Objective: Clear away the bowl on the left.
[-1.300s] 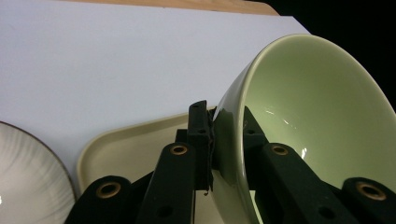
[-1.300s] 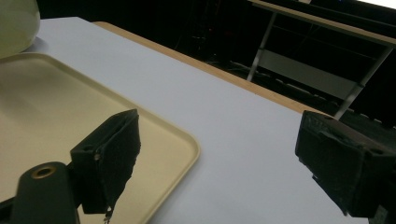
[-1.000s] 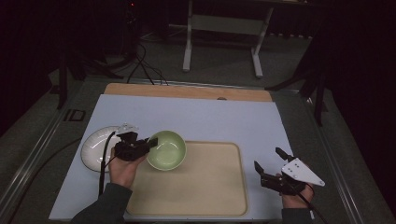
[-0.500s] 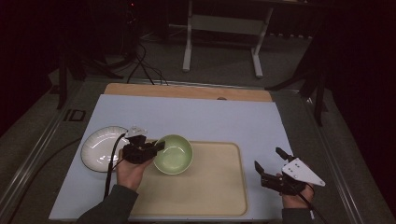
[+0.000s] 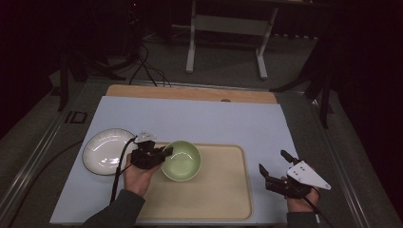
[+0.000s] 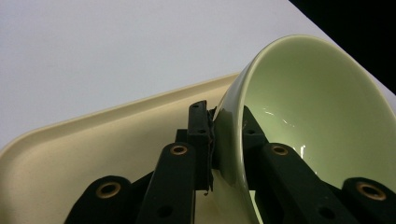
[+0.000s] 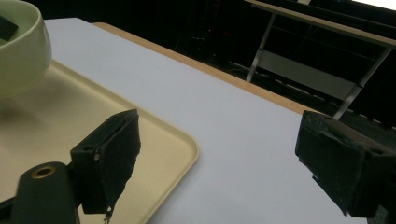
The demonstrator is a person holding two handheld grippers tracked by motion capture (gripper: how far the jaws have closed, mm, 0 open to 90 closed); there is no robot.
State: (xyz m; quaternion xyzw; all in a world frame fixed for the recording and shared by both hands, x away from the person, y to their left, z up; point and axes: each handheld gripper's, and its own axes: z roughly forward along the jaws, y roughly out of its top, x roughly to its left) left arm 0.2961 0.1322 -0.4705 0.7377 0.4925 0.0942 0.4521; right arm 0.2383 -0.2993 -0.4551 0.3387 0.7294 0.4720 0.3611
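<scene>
Pinching green bowl (image 5: 181,160) rim, left hand-held gripper (image 5: 164,153), over tray (image 5: 223,190)

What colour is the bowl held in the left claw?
Pale green bowl, glossy inside and out; clearest in the left gripper view.

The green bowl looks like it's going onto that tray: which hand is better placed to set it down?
The left. The left gripper is shut on the green bowl's rim, over the tray. The right gripper hangs open and empty off the tray's right edge.
</scene>
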